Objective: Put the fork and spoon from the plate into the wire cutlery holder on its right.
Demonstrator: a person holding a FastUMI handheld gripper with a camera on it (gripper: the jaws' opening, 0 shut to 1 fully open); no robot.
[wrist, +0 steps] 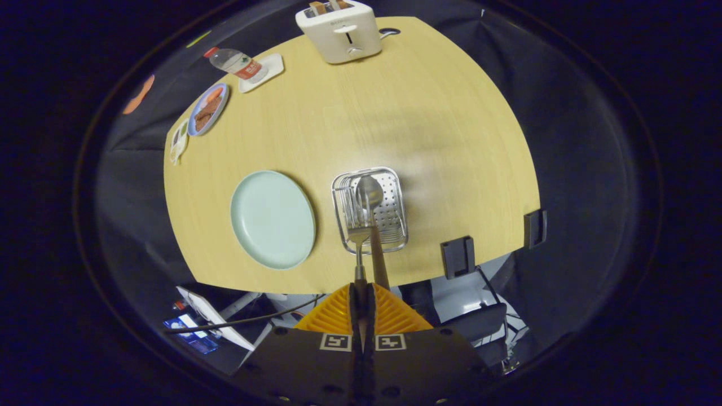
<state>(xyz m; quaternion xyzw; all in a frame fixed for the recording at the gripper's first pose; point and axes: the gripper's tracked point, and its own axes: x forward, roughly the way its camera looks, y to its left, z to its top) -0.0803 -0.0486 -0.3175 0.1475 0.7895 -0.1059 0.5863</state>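
The gripper [361, 288] is closed on the handle of the fork [359, 237], both fingers pressing it, tines pointing ahead over the near rim of the wire cutlery holder [395, 225]. The spoon [369, 194] stands in the holder, its brown handle leaning back beside the fork. The pale green plate [272, 219] lies bare, left of the holder on the surface [395, 113].

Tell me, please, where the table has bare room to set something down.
The widest bare patch of table lies between the toaster and the cutlery holder. The far left corner is crowded: bottle, coaster, food plate. The gripper, shut on the fork, hangs over the holder, spoon inside.
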